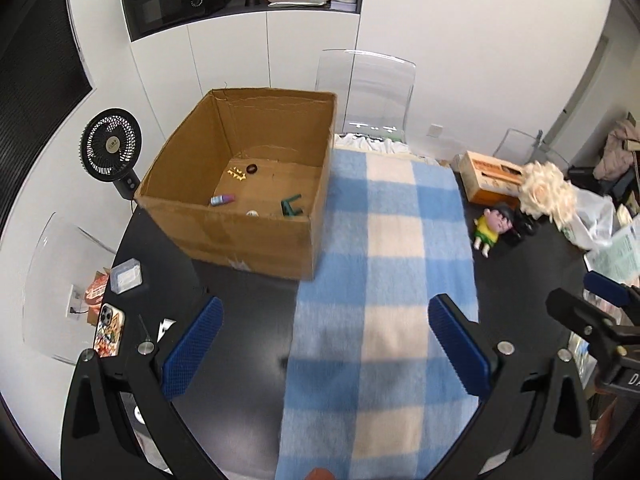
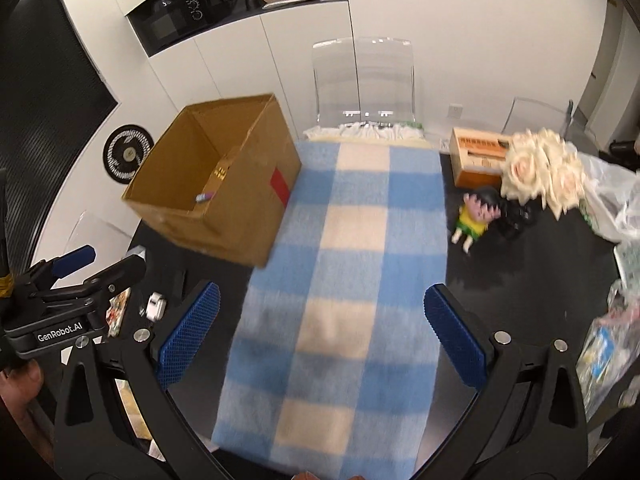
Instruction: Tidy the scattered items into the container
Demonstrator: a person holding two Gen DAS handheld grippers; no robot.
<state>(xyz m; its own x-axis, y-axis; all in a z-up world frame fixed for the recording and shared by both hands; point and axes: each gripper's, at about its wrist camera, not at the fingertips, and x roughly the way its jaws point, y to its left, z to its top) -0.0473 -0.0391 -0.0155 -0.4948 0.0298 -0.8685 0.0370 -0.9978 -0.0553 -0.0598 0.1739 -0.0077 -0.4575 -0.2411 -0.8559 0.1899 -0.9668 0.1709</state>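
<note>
An open cardboard box (image 1: 240,236) (image 2: 244,208) stands on the black table, left of a blue-and-cream checked cloth (image 1: 392,280) (image 2: 348,280). On the box floor lie a small bottle (image 1: 221,199), yellow stars (image 1: 237,174), a dark round piece (image 1: 251,168), a green item (image 1: 291,206) and a small white item (image 1: 252,213). My left gripper (image 1: 326,348) hovers open above the cloth's near end, nothing between its blue pads (image 1: 192,344). My right gripper (image 2: 322,336) is open over the same cloth, also holding nothing.
A cartoon figurine (image 1: 490,226) (image 2: 474,218), cream flowers (image 1: 546,192), an orange carton (image 1: 488,178) and plastic bags (image 2: 612,200) crowd the right. A phone (image 1: 109,330), small clear case (image 1: 126,276) and fan (image 1: 111,146) sit left. A clear chair (image 1: 368,92) stands behind the table.
</note>
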